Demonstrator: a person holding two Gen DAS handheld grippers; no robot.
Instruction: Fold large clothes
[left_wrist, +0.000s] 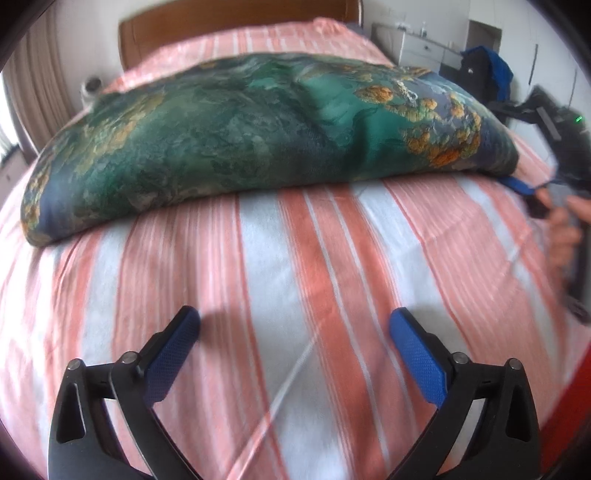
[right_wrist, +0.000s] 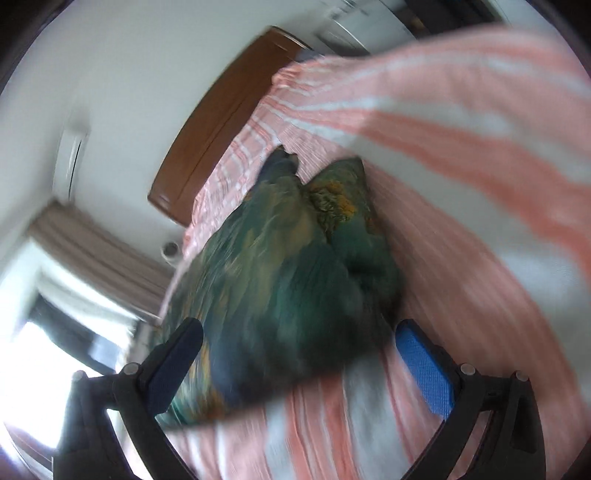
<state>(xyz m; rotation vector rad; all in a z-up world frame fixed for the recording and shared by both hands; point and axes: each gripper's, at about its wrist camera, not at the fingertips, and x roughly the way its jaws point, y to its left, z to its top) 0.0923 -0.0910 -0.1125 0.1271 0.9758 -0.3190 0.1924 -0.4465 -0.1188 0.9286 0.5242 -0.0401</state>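
Folded green silky garment (left_wrist: 258, 125) with orange-gold floral print lies across the middle of the bed, a long flat band running side to side on the pink-and-white striped bedsheet (left_wrist: 295, 266), so both ends stay within reach of the two tools.

Nearest in the left wrist view, the left gripper (left_wrist: 294, 325) hovers over bare sheet short of the garment's near edge, its blue-padded fingers spread wide and holding nothing; it looks free for the next grab. Farther right, the right gripper (left_wrist: 532, 192) sits at the garment's right end, worked by the person's hand (left_wrist: 563, 236), with one blue tip just beside the corner.

In the blurred right wrist view that gripper (right_wrist: 299, 336) is tilted, its fingers wide apart on either side of the garment's (right_wrist: 288, 280) end, not closed on it. I judge it is lining up to pinch this end and carry it over for another fold.

Beyond stands a brown wooden headboard (left_wrist: 229, 26).
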